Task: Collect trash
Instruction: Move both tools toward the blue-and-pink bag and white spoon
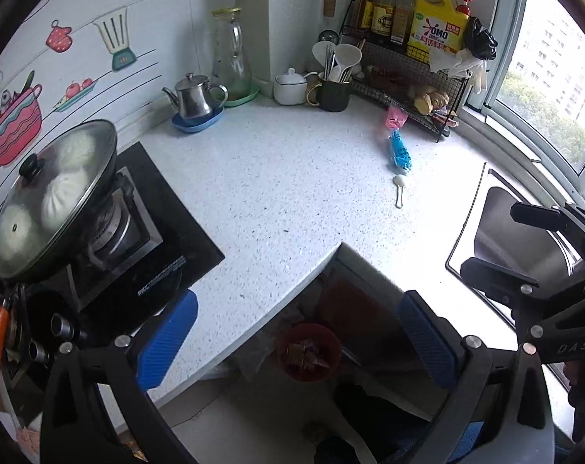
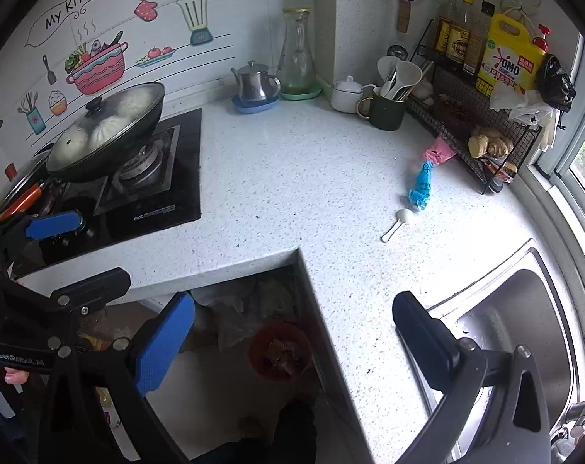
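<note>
A crumpled blue wrapper [image 2: 420, 187], pink wrapper [image 2: 439, 153] and white plastic spoon [image 2: 397, 222] lie on the speckled worktop [image 2: 277, 193] at two o'clock. Left tongs [image 1: 296, 342] and right tongs [image 2: 292, 344] hover spread wide, empty, above a red bin [image 2: 279, 350].

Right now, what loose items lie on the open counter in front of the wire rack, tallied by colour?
Pink: 1, wrapper
Blue: 1, wrapper
White: 1, spoon
Total: 3
</note>
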Demonstrator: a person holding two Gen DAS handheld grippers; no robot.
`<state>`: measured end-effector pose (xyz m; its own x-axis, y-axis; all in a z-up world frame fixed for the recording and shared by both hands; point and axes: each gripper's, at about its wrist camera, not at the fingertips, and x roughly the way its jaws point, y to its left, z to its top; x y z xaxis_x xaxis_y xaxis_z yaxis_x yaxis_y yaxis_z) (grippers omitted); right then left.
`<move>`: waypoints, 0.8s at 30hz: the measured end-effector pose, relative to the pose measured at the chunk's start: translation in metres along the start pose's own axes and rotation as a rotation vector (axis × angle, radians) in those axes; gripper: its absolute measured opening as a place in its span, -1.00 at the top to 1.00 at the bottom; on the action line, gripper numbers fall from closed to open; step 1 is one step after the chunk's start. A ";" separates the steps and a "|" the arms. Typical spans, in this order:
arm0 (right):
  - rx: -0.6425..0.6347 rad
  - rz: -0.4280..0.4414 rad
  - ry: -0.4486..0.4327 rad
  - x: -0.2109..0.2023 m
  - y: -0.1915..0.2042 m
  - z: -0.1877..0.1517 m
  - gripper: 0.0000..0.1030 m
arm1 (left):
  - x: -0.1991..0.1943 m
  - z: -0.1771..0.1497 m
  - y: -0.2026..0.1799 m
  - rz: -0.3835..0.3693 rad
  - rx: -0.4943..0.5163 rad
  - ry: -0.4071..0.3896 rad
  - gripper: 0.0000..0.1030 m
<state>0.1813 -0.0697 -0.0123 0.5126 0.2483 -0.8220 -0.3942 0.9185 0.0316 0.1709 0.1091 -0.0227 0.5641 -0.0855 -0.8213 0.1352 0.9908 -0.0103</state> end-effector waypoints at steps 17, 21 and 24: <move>0.167 -0.026 0.085 0.076 -0.124 0.073 -0.99 | 0.114 0.124 -0.051 -0.068 0.056 0.088 -1.00; 0.178 -0.007 0.133 0.102 -0.149 0.086 -0.99 | 0.135 0.142 -0.051 -0.077 0.017 0.098 -1.00; 0.179 -0.004 0.156 0.120 -0.167 0.094 -0.99 | 0.153 0.152 -0.053 -0.078 0.000 0.117 -1.00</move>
<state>0.3806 -0.1647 -0.0624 0.3842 0.2072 -0.8997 -0.2436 0.9627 0.1177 0.3736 0.0274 -0.0614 0.4531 -0.1494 -0.8788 0.1751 0.9816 -0.0766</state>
